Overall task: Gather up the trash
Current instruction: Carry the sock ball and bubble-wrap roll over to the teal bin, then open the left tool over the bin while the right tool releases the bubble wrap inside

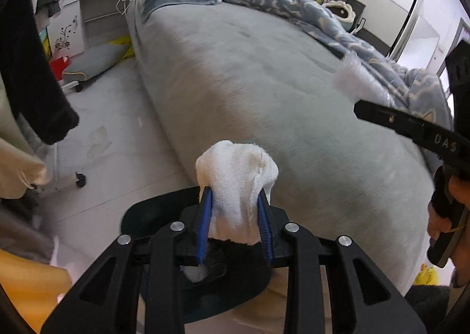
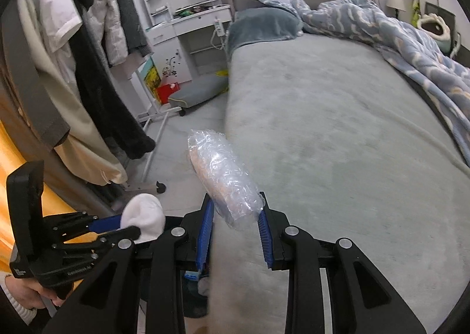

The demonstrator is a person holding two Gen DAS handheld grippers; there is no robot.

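My left gripper [image 1: 235,193] is shut on a crumpled white tissue [image 1: 236,184] with a brownish stain, gripped between the blue pads. It hangs over a black bin [image 1: 133,216] at the foot of the bed, and a white wad [image 1: 194,273] lies inside the bin. My right gripper [image 2: 235,206] is shut on a crumpled wad of clear plastic wrap [image 2: 223,178] above the bed's corner. The left gripper [image 2: 126,225] with its tissue [image 2: 145,216] appears at lower left in the right wrist view. In the left wrist view, the right gripper's finger [image 1: 396,122] and the blurred plastic [image 1: 352,81] show at right.
A bed with a grey-green sheet [image 2: 337,128] fills the middle, with a blue duvet [image 2: 411,40] bunched along its far side. Hanging clothes on a wheeled rack [image 2: 97,84] stand at the left. A cushioned stool [image 2: 196,93] and a white dressing table [image 2: 194,23] stand beyond.
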